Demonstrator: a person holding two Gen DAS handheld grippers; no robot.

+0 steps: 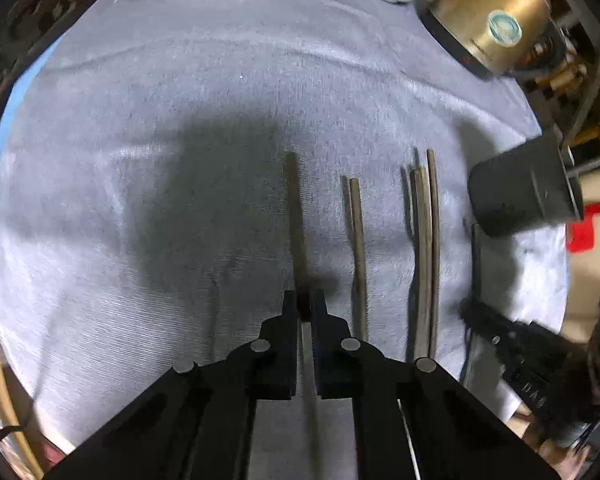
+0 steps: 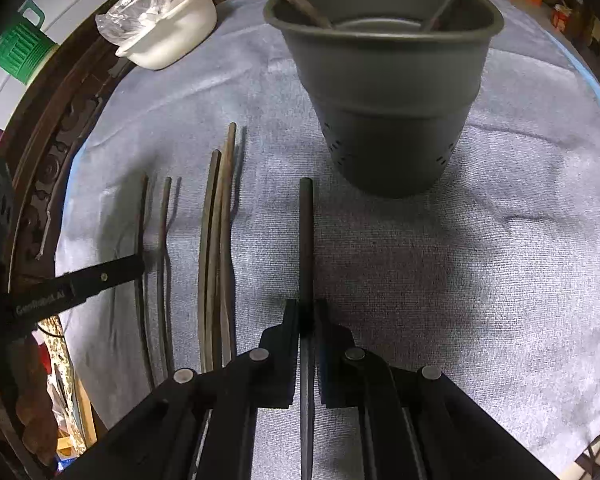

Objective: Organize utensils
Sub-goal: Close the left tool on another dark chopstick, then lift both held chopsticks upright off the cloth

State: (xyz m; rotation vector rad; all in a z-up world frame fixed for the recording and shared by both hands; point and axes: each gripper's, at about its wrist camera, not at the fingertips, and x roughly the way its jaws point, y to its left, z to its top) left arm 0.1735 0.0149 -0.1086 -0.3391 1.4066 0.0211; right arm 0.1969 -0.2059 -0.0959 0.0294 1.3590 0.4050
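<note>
Right claw (image 2: pixel 307 312) clamped on chopstick (image 2: pixel 306 240), long axis pointing straight ahead. Holder (image 2: pixel 384 92) upright on worktop, ahead and slightly right, near stick tip. Left claw (image 1: pixel 305 304) likewise clamped on own stick (image 1: pixel 296 216), farther from holder.
</note>
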